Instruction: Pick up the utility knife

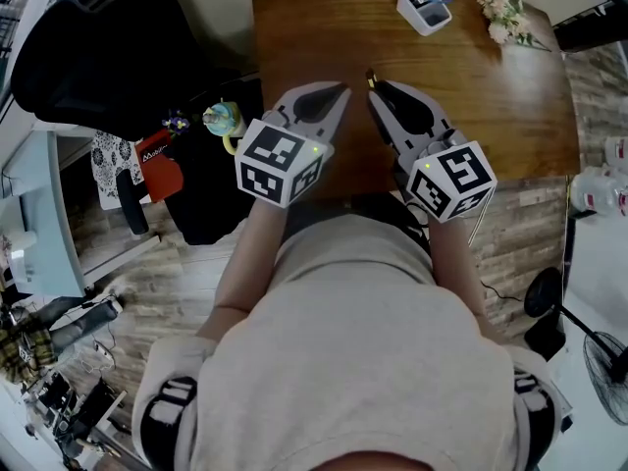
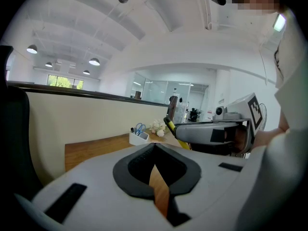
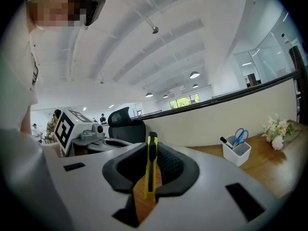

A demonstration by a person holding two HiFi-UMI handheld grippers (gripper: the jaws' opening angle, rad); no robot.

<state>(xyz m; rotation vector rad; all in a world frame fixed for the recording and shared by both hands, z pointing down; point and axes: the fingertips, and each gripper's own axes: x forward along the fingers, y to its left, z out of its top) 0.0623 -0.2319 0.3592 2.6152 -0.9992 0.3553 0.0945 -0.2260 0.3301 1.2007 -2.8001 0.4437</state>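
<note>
Gripped the utility knife (image 3: 150, 170) edge-on between the jaws of the right gripper (image 3: 151, 143), pads pressed on the flanks of its yellow body, dark tip poking out past the jaw ends. Carried it, by the look of the head view, up off the surface (image 1: 510, 106), over the near middle of the wood; judged the pick-up itself as done. Had the jaws of the left gripper (image 2: 155, 147) together at the tips on nothing, with only a sliver of wood seen through the slot behind them. Held that gripper just left of the right one, both aimed toward the far edge, tips near each other but apart. Noted a white pen holder (image 1: 424, 6) with blue scissors and a small bunch of flowers (image 1: 505, 16) at the far right of the surface, well apart from both grippers, and a black chair (image 1: 93, 57) off to the far left.

Judged the hold as a slim one: a narrow, smooth body pinched on thin sides, so liable to pivot or slide out under a quick swing or a slackened squeeze, and then to drop onto the wood. Could also catch the left gripper with the protruding tip if the two closed in. Could not tell whether the blade was out
</note>
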